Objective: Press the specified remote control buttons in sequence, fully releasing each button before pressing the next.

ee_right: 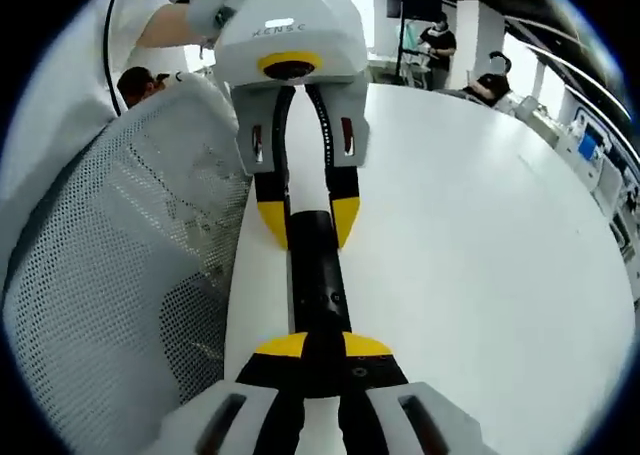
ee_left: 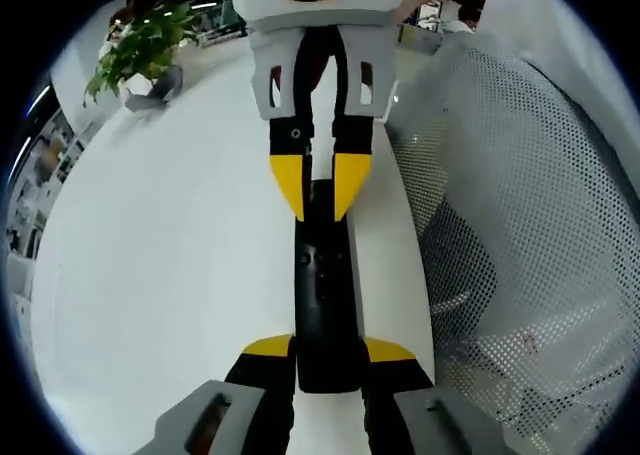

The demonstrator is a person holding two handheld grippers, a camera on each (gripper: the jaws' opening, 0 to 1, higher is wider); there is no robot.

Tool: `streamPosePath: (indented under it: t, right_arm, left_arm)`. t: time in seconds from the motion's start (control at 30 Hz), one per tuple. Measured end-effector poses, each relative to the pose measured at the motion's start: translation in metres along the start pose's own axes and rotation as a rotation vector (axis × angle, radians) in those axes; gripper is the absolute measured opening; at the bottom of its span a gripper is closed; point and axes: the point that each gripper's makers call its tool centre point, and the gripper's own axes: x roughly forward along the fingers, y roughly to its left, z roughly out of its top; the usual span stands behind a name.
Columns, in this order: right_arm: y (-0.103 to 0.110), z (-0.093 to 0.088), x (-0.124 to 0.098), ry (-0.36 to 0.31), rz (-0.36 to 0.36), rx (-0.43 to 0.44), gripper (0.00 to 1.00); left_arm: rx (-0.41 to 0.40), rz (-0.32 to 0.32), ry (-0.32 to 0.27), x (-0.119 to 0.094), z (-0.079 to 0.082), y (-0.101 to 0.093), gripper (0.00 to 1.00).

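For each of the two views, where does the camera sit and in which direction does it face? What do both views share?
Left gripper view: rides on the left gripper, facing along the black remote toward the right gripper, a potted plant beyond.
Right gripper view: rides on the right gripper, facing the left gripper; a sleeve shows.
Shared: remote, white table, mesh chair, both grippers clamping opposite remote ends.

Glossy black plastic remote (ee_left: 323, 305) on smooth matt white table (ee_left: 170, 265)
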Motion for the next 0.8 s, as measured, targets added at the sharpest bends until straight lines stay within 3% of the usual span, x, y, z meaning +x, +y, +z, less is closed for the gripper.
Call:
streamPosePath:
  t: [0.1,0.23,0.33,0.43,0.5,0.57,0.7,0.8]
  right_arm:
    - [0.001,0.0025,0.0016,-0.007,-0.003,-0.065,0.08]
    - [0.0001,0.0051,0.0033,0.041,0.021,-0.085,0.08]
    - [0.0012,0.0041,0.0041,0.128,0.042,-0.168,0.08]
    - [0.0013,0.004,0.0053,0.218,0.062,-0.182,0.08]
    - [0.0008,0.0039,0.0066,0.263,0.066,-0.123,0.08]
    - [-0.0001,0.0038,0.007,0.278,0.056,-0.065,0.08]
    - [0.0007,0.0025,0.0067,0.267,0.042,-0.1,0.08]
    - [-0.0008,0.0042,0.0059,0.188,0.031,-0.036,0.08]
  left_arm:
    - [0.005,-0.001,0.004,0.0001,-0.0002,0.0,0.24]
    - [0.002,-0.003,-0.013,-0.0002,-0.0006,0.0006,0.24]
    - [-0.001,-0.003,-0.029,-0.0005,-0.0007,0.0005,0.24]
    - [0.0,-0.003,-0.041,-0.0007,-0.0004,0.0004,0.24]
    - [0.0,-0.003,-0.045,-0.0007,-0.0002,0.0002,0.24]
    - [-0.005,-0.002,-0.051,-0.0009,-0.0001,0.0003,0.24]
    - [-0.002,-0.005,-0.075,-0.0016,-0.0006,0.0001,0.24]
    - [-0.001,-0.004,-0.083,-0.0013,0.0003,-0.0001,0.24]
